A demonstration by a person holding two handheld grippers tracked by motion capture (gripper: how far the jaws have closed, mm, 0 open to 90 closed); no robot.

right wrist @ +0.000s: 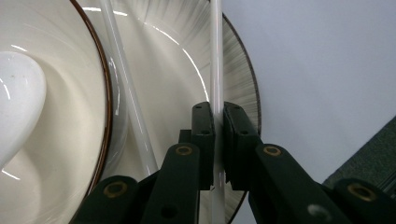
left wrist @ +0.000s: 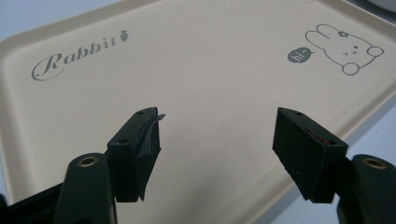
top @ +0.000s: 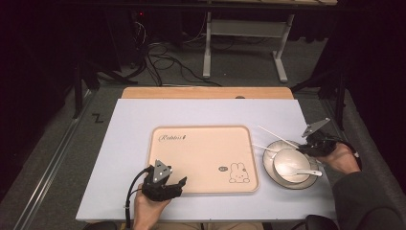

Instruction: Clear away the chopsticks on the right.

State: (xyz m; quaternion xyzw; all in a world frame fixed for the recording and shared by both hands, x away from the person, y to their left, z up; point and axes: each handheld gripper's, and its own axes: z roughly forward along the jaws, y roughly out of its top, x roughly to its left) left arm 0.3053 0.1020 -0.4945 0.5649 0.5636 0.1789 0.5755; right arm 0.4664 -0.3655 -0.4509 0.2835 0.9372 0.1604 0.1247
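A white chopstick [right wrist: 216, 56] is pinched between the jaws of my right gripper [right wrist: 217, 116], which is shut on it above the striped rim of a plate [right wrist: 238, 60]. A second chopstick [right wrist: 123, 79] lies across that plate beside a white bowl [right wrist: 60, 116] holding a white spoon [right wrist: 18, 98]. From the high view the right gripper [top: 306, 146] sits at the plate's right edge, and the held chopstick [top: 277, 135] points away to the left. My left gripper [left wrist: 217, 140] stands open with nothing between its jaws, over the near left corner of a beige rabbit tray [left wrist: 210, 56].
The tray [top: 201, 153] lies mid-table on a pale sheet [top: 134, 124], with the plate [top: 268, 165] just to its right. Behind the table's far edge are floor cables [top: 163, 62] and a white stand [top: 239, 43].
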